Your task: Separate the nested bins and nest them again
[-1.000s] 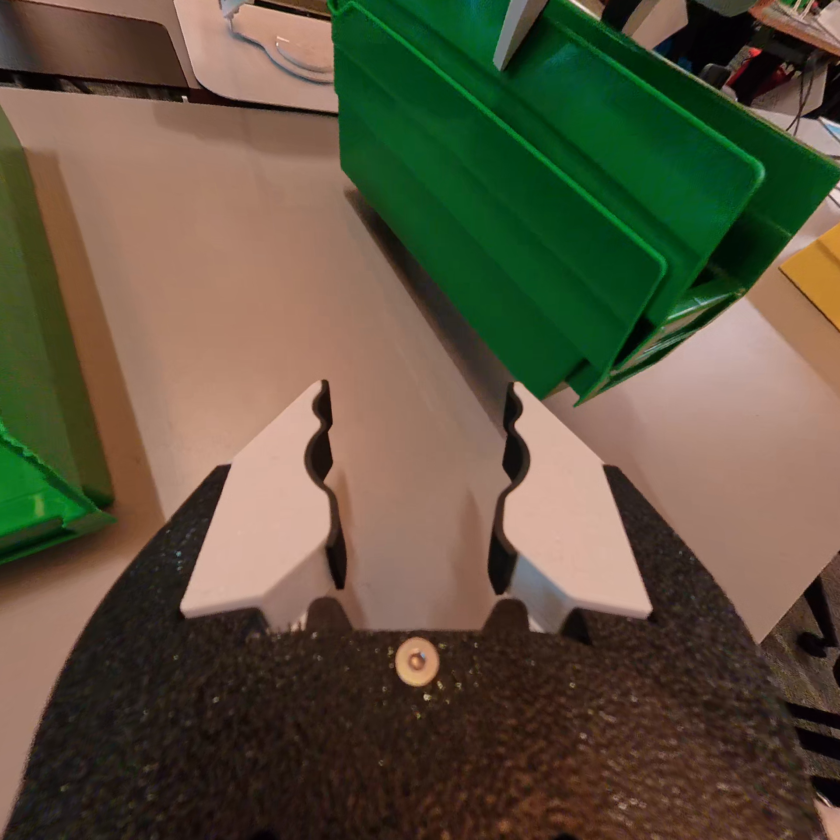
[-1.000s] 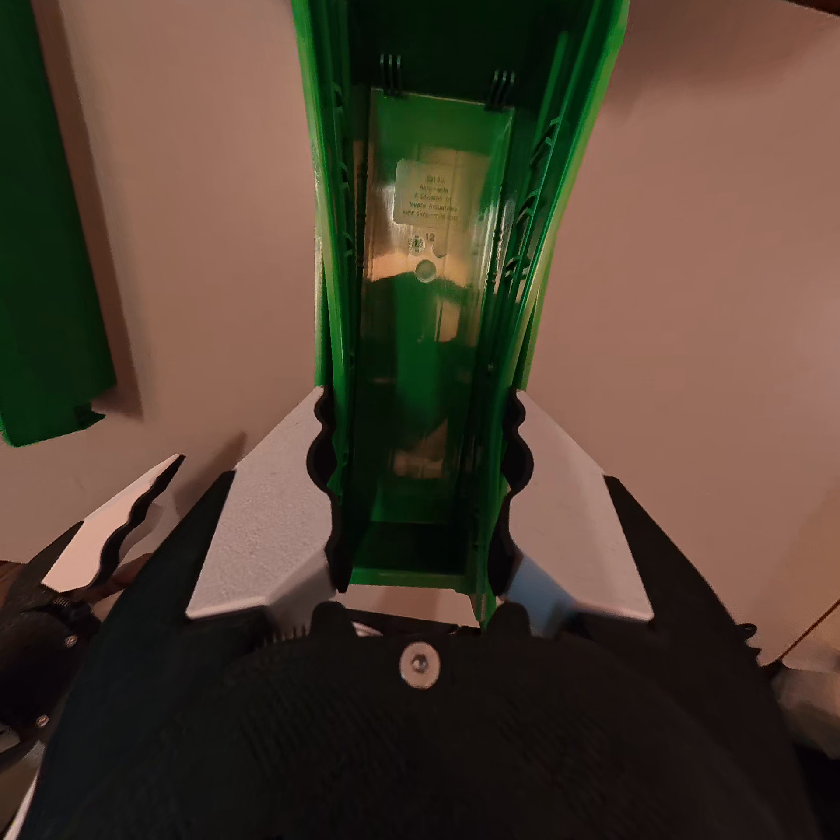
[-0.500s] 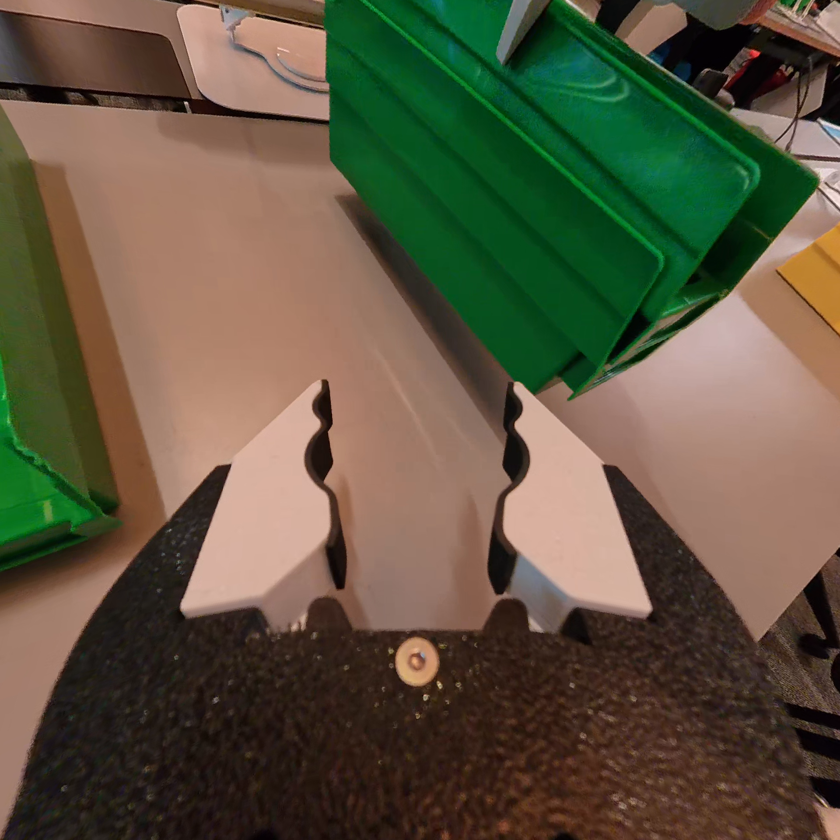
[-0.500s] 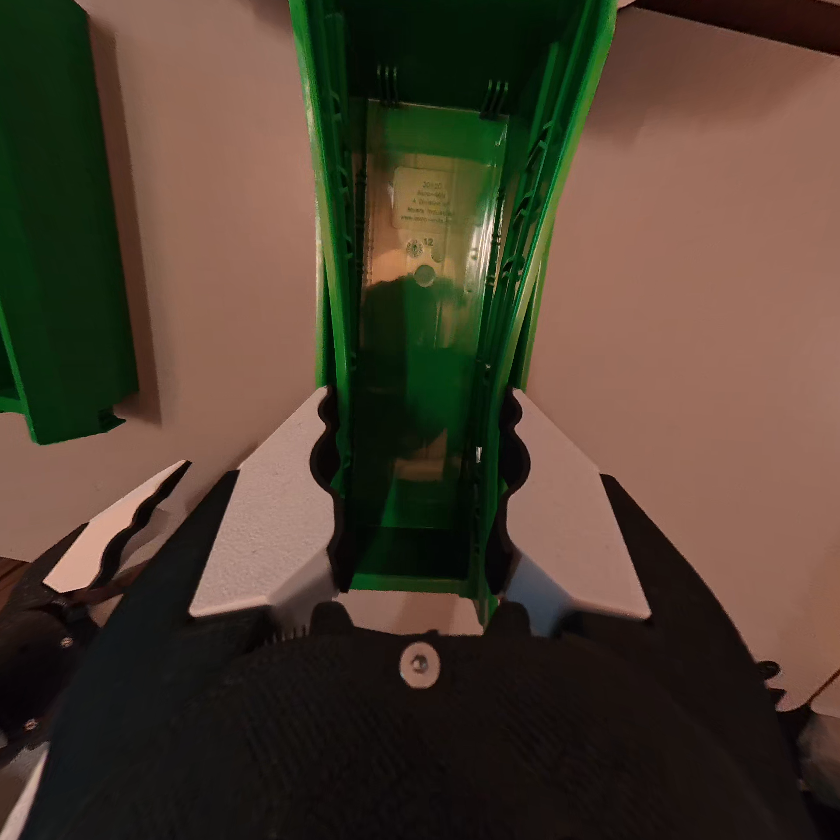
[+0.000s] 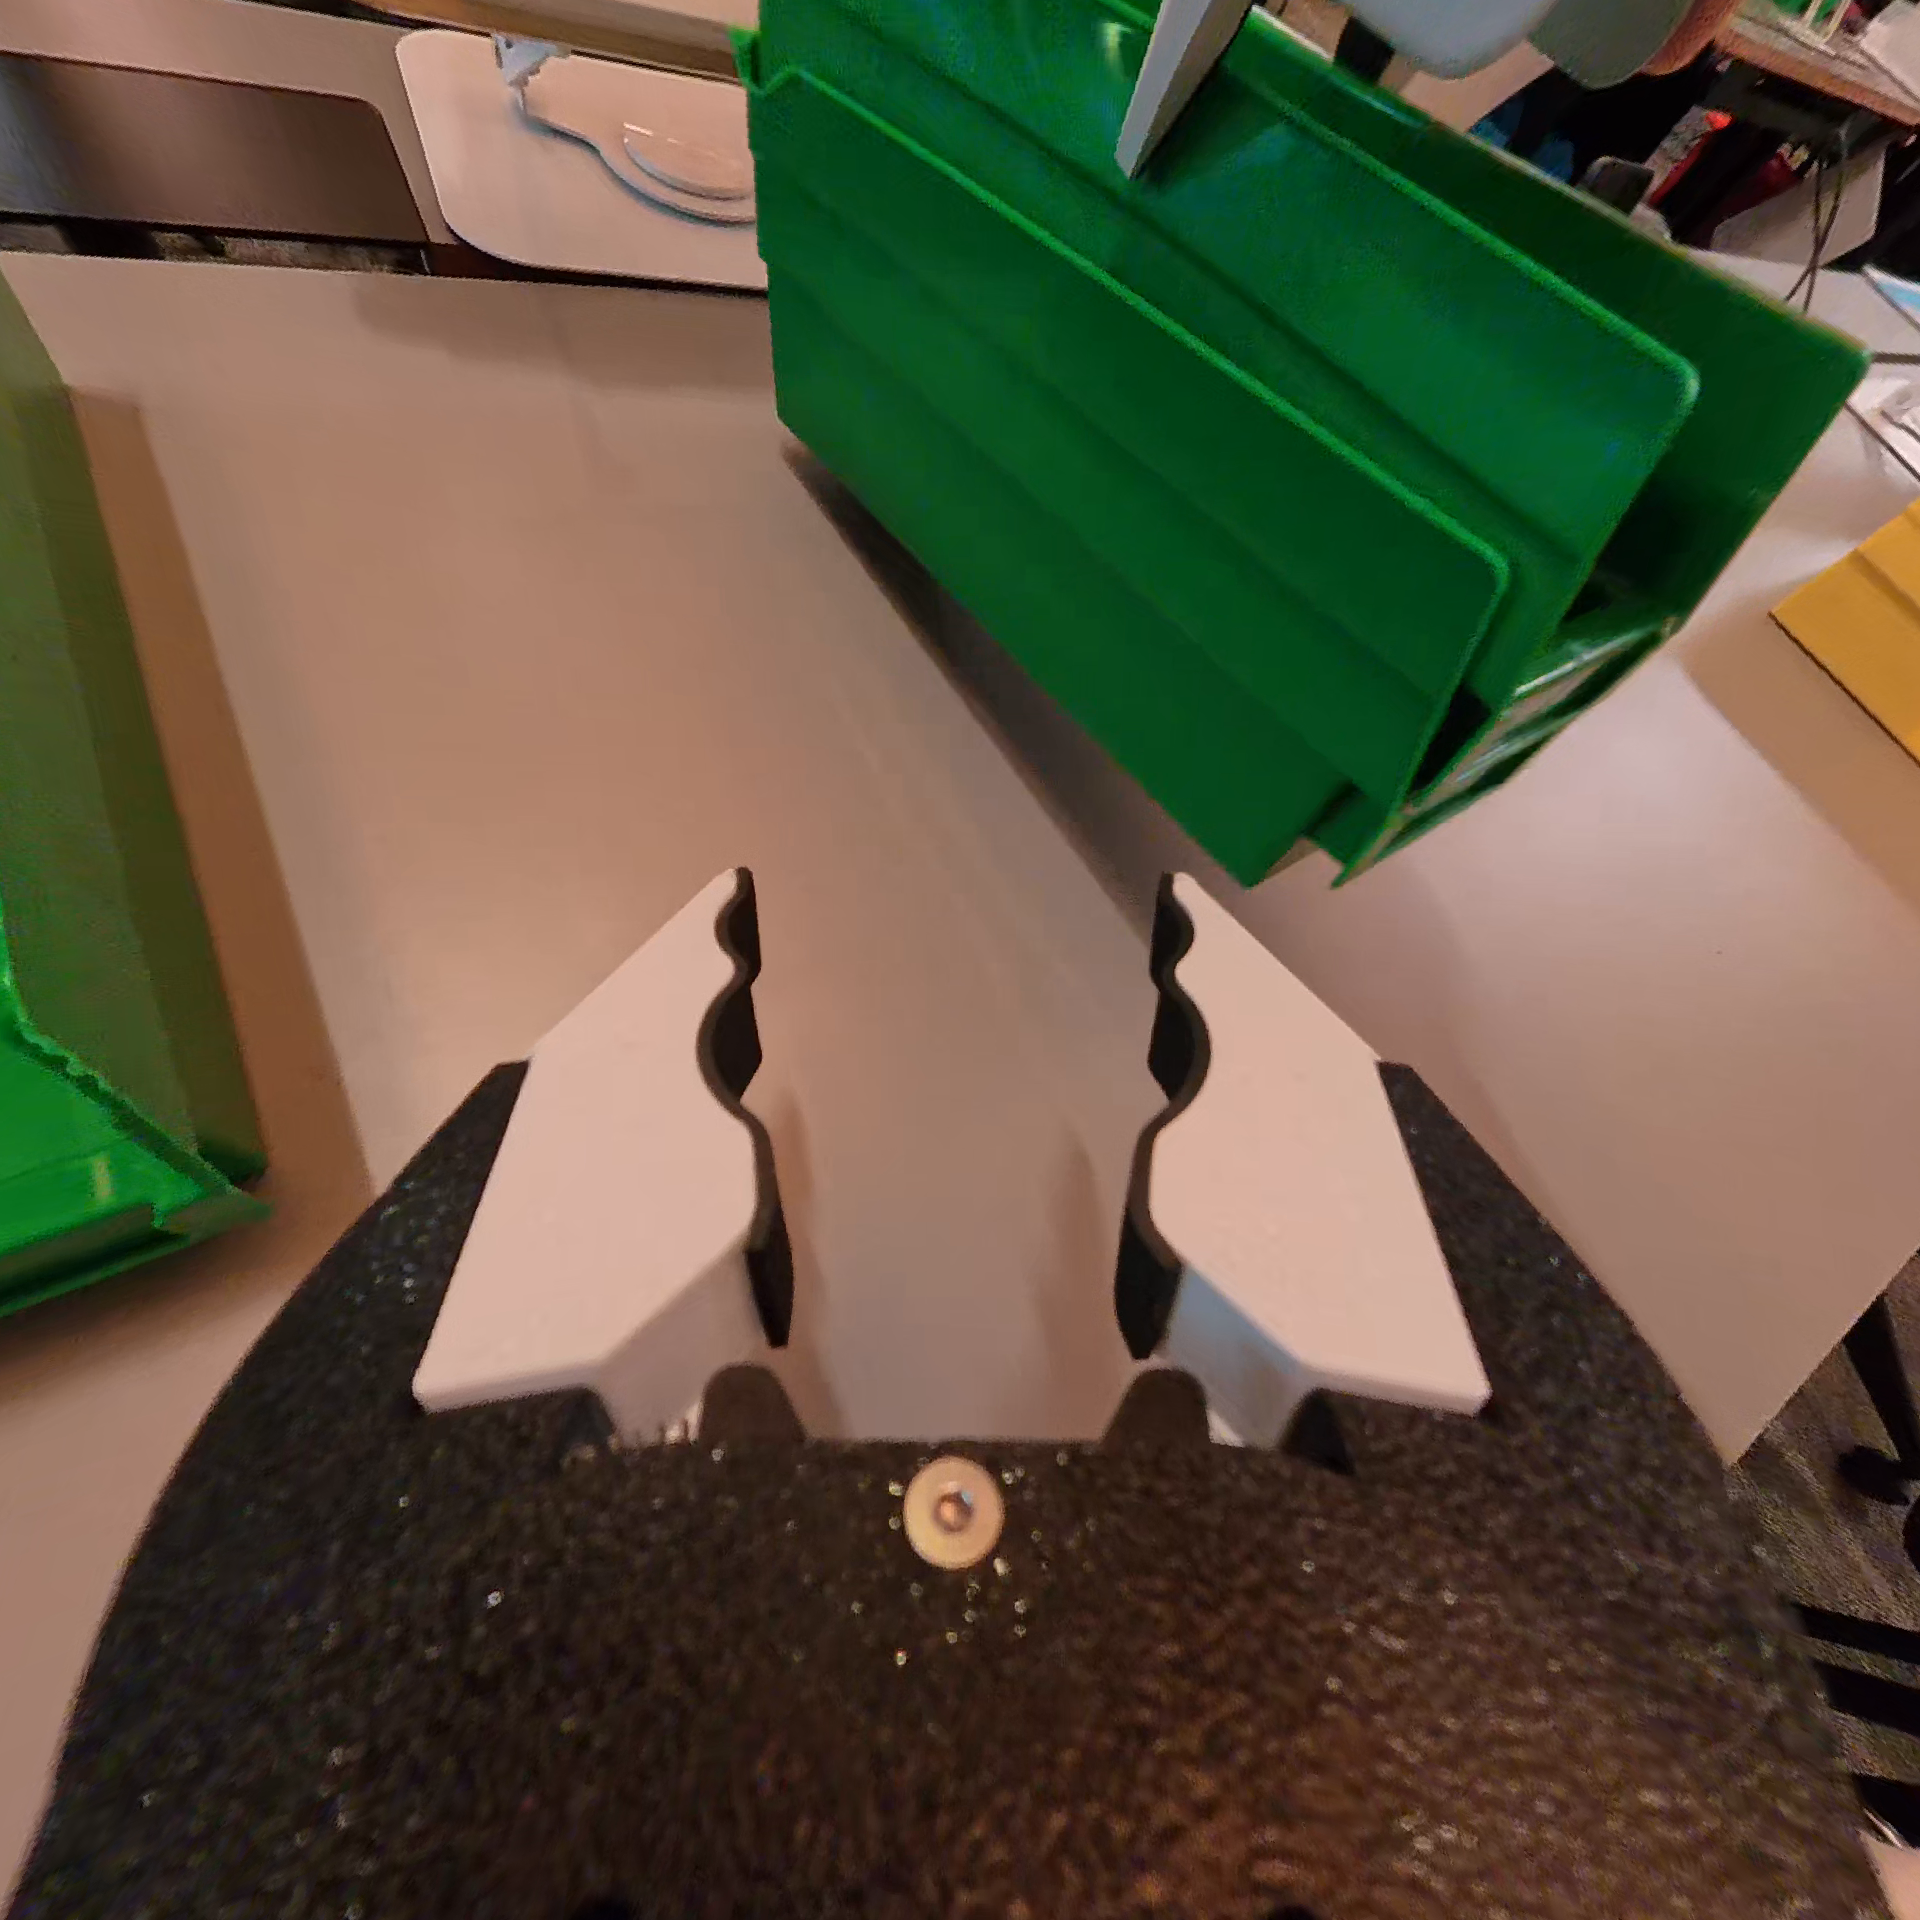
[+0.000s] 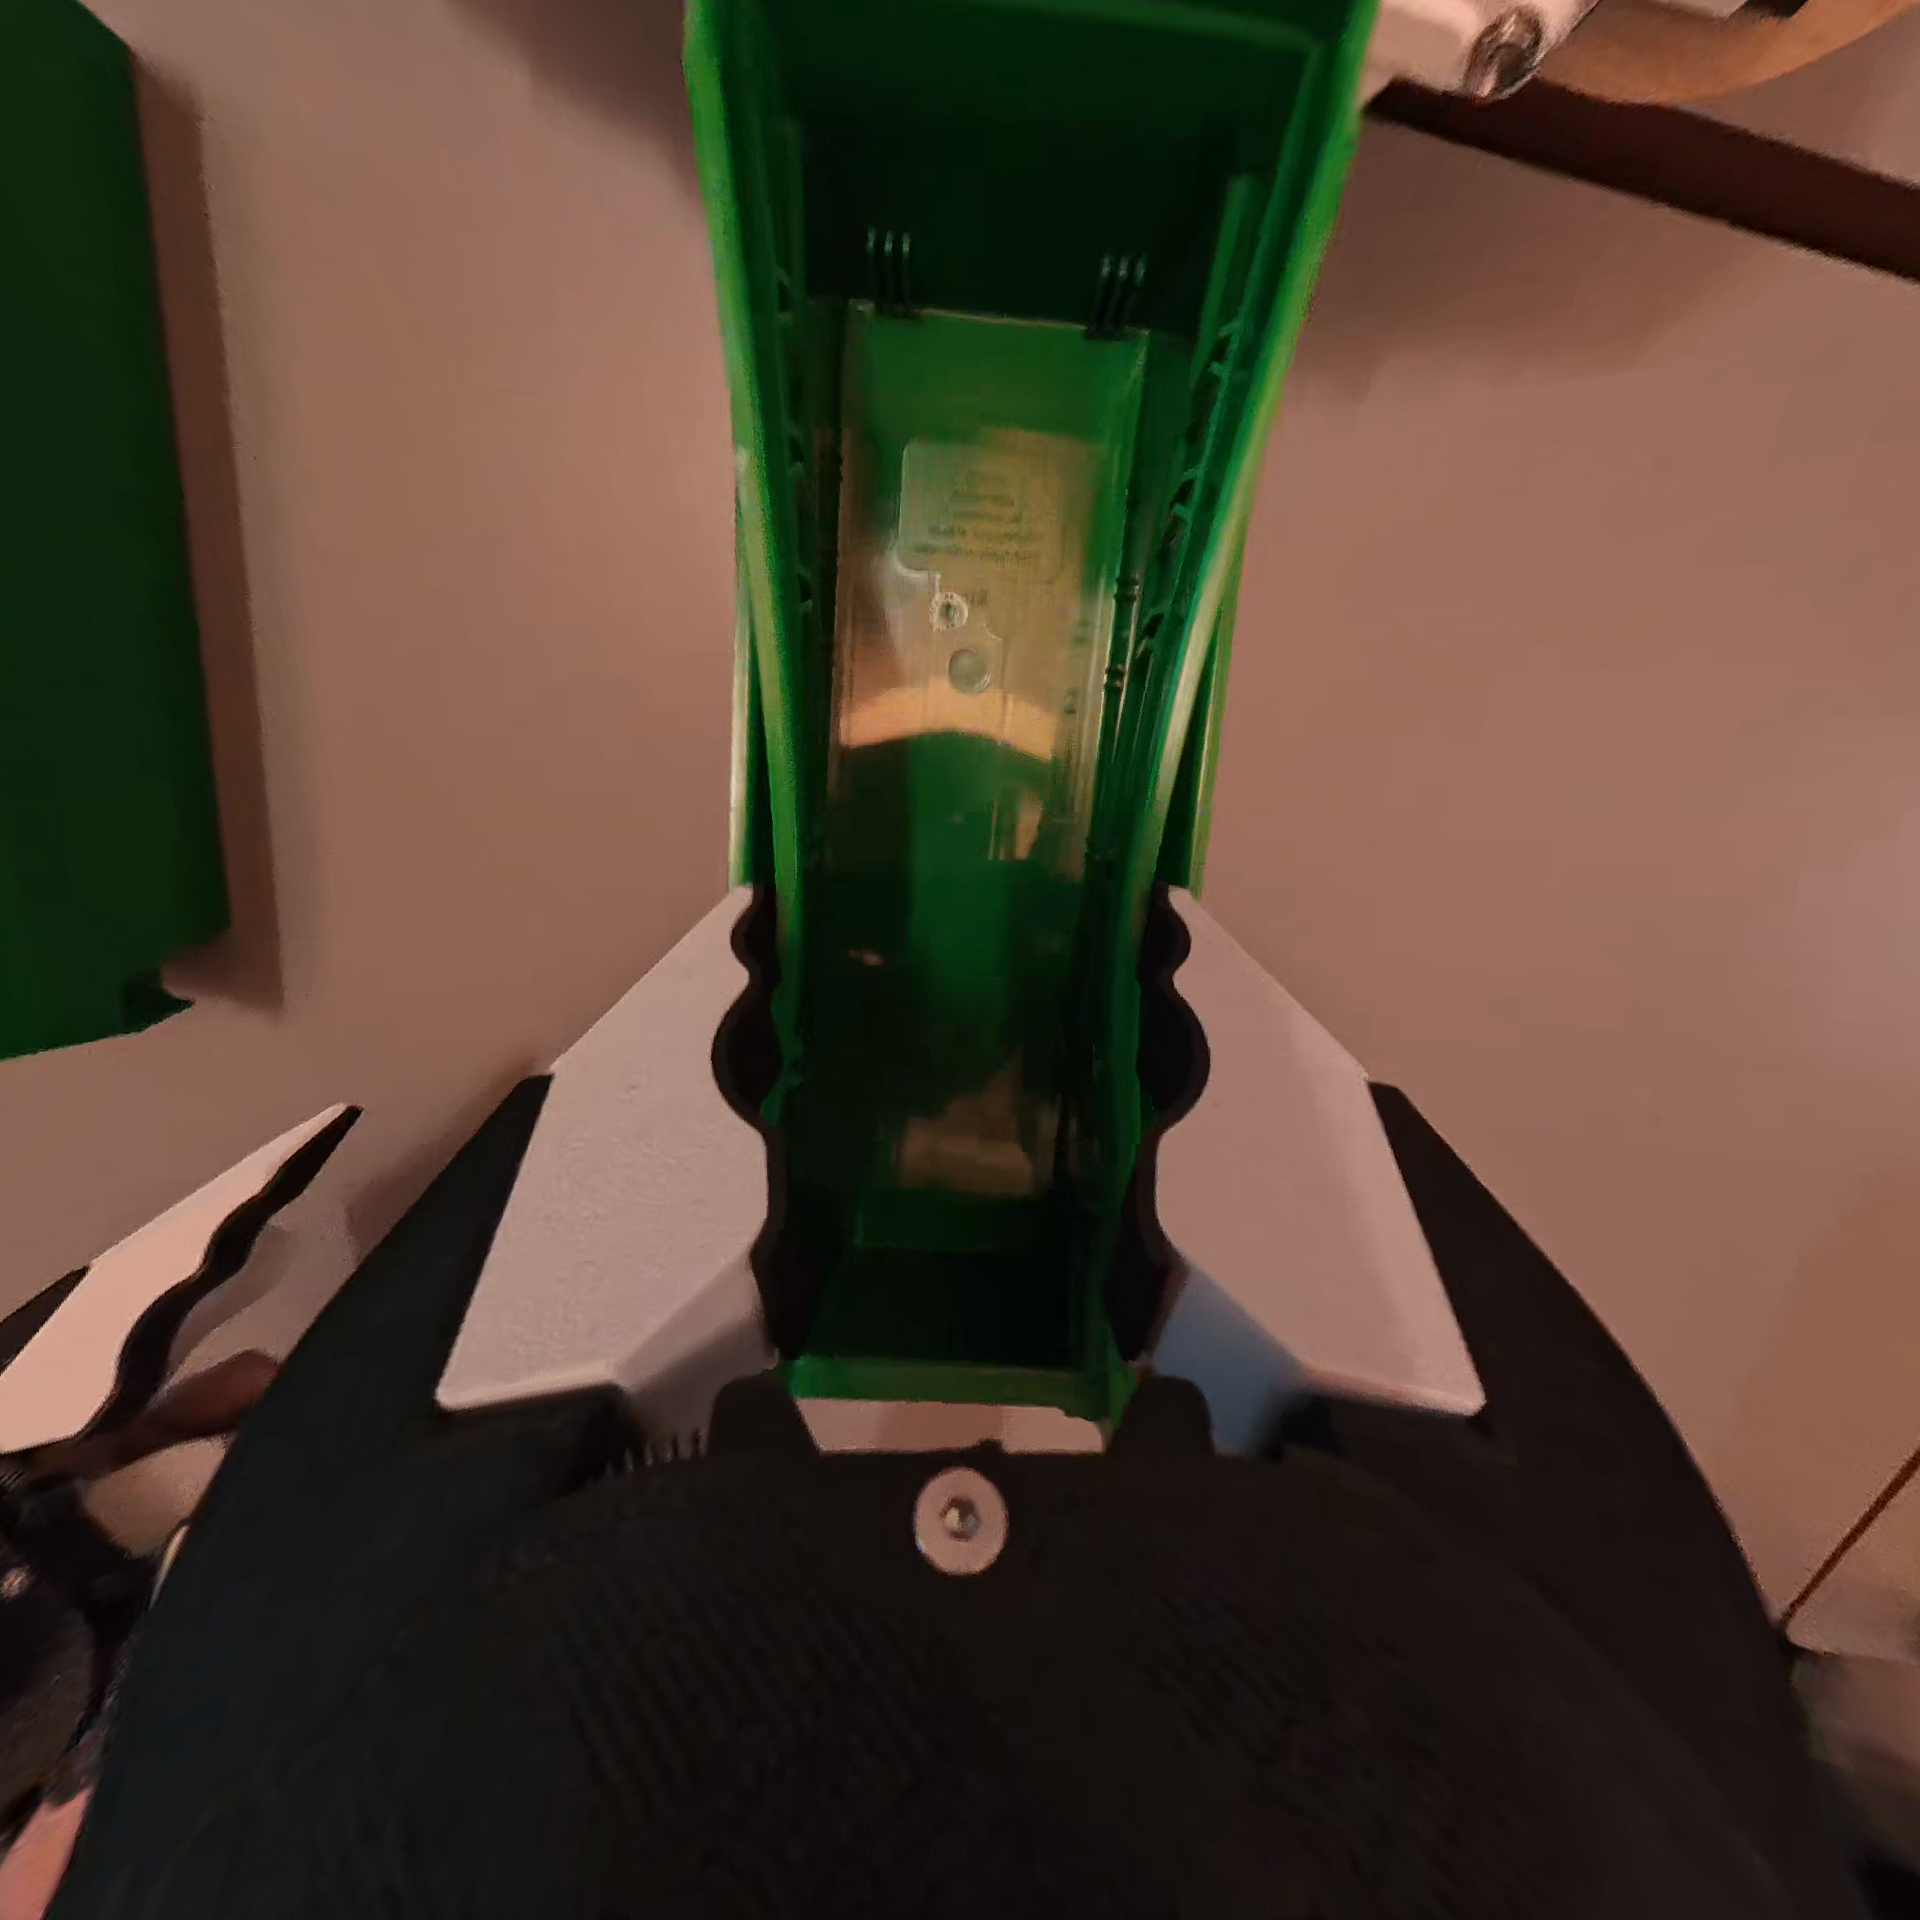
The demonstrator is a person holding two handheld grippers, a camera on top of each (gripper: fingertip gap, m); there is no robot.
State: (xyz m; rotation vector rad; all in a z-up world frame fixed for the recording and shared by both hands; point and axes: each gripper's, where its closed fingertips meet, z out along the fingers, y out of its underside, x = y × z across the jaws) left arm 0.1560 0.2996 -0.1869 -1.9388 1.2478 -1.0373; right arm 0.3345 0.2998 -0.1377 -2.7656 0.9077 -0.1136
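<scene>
A stack of nested green bins point(image 5: 1195, 447) hangs tilted above the beige table point(image 5: 520, 623), held at its upper end by the right gripper's white finger point(image 5: 1169, 83). In the right wrist view my right gripper point(image 6: 961, 914) is shut on the near end of the nested green bins point(image 6: 987, 675), one finger on each side wall, and I look down into the inner bin. My left gripper point(image 5: 954, 888) is open and empty, low over the table, in front of and below the stack. Another green bin point(image 5: 94, 935) lies apart at the left; it also shows in the right wrist view point(image 6: 83, 520).
A yellow object point(image 5: 1870, 623) lies at the table's right edge. A flat white stand base point(image 5: 582, 145) lies beyond the far edge. The table's right corner drops to dark floor point(image 5: 1849, 1507). The left gripper's finger point(image 6: 177, 1247) shows at lower left in the right wrist view.
The held stack has shifted a little in both views; in the right wrist view the separate green bin slid toward the left edge. The left gripper stays open and about where it was.
</scene>
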